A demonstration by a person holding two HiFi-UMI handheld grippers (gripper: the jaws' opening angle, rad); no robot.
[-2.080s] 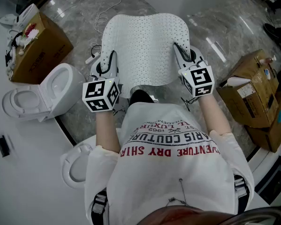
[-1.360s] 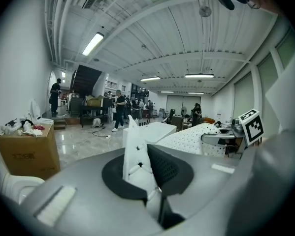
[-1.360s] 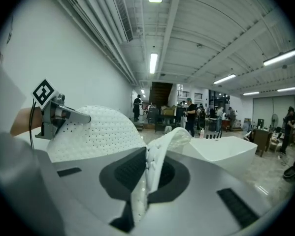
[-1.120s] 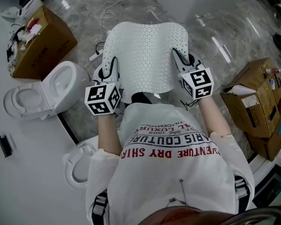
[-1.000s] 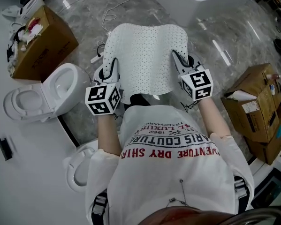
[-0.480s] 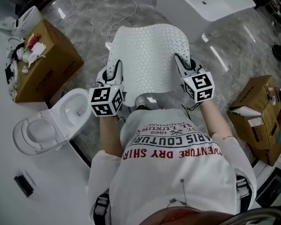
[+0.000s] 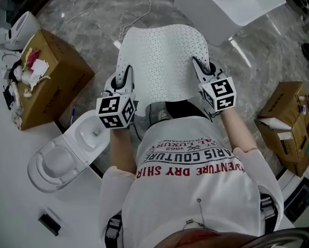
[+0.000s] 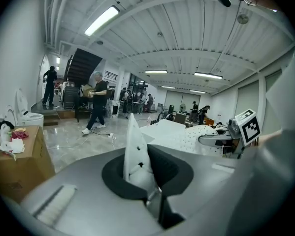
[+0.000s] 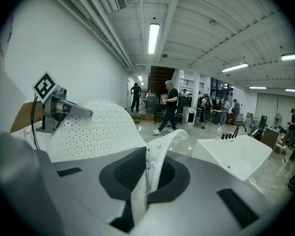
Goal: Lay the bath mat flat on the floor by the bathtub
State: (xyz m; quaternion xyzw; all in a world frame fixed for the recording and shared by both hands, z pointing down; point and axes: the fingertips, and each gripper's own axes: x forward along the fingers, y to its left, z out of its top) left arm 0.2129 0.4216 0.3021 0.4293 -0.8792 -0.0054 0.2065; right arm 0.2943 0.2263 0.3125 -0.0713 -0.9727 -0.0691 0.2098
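Note:
A white perforated bath mat [image 7: 162, 61] hangs stretched between my two grippers, held above the grey marble floor [image 7: 92, 25]. My left gripper [image 7: 126, 75] is shut on the mat's left edge; that edge [image 8: 136, 156] stands pinched between its jaws in the left gripper view. My right gripper [image 7: 199, 66] is shut on the mat's right edge [image 9: 152, 173]. The mat [image 9: 95, 127] bulges upward between the grippers. The white bathtub [image 7: 231, 4] stands at the top right, its rim [image 9: 236, 154] ahead of the right gripper.
A white toilet [image 7: 66, 151] stands at the lower left beside a brown cardboard box [image 7: 46, 76] holding rags. More boxes [image 7: 291, 123] sit at the right. A white cable [image 7: 139, 12] trails over the floor. People [image 8: 95, 102] walk in the hall far off.
The view has swung: the bathtub has come further into view at the top right and the toilet has slid down and left. Both grippers still hold the mat, spread as before.

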